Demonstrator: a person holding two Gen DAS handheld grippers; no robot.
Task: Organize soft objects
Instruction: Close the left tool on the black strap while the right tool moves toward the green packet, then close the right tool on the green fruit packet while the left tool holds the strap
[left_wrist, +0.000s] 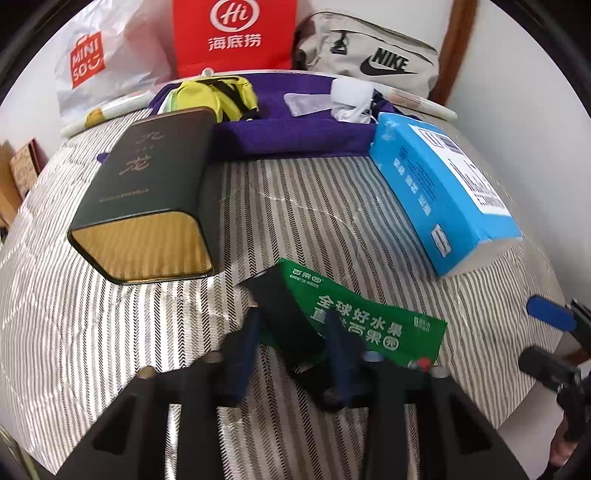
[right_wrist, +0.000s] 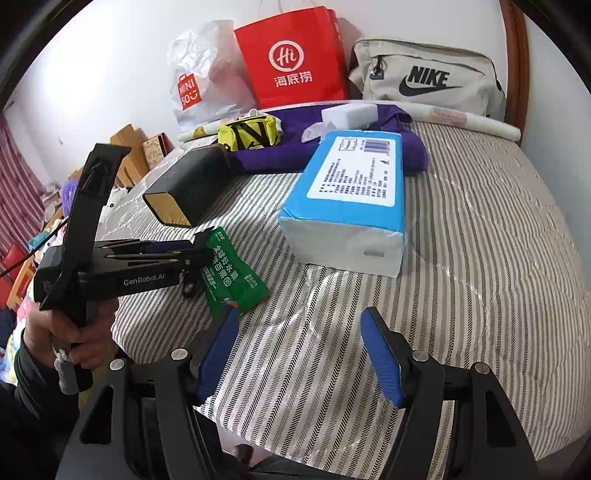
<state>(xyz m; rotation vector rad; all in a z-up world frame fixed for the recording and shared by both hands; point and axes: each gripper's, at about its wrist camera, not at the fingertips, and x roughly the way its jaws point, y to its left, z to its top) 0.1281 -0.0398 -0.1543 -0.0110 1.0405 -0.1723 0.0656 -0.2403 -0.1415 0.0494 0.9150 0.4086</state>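
Right now the left gripper (left_wrist: 291, 332) sits down on the green sachet (left_wrist: 369, 325) near the front edge of the striped mattress (left_wrist: 332, 206), w/ the black end of the pack between its narrowed jaws; whether the pads actually pinch it I can't tell. Right gripper (right_wrist: 299, 354) hangs nearby, jaws wide apart, holding nothing.

Risks, as I judge them: the pack is flat and slick-looking, so a shallow bite on one end could let it slide out on lifting; the jaws could also catch the bedcover along w/ it; and it lies close to the edge, so a nudge might send it off.

Sachet looks like a limp green plastic pouch w/ white print, slightly creased, lying flat; just beyond it sit the dark tin (left_wrist: 147, 192) and the blue tissue pack (left_wrist: 443, 192), neither touching it.
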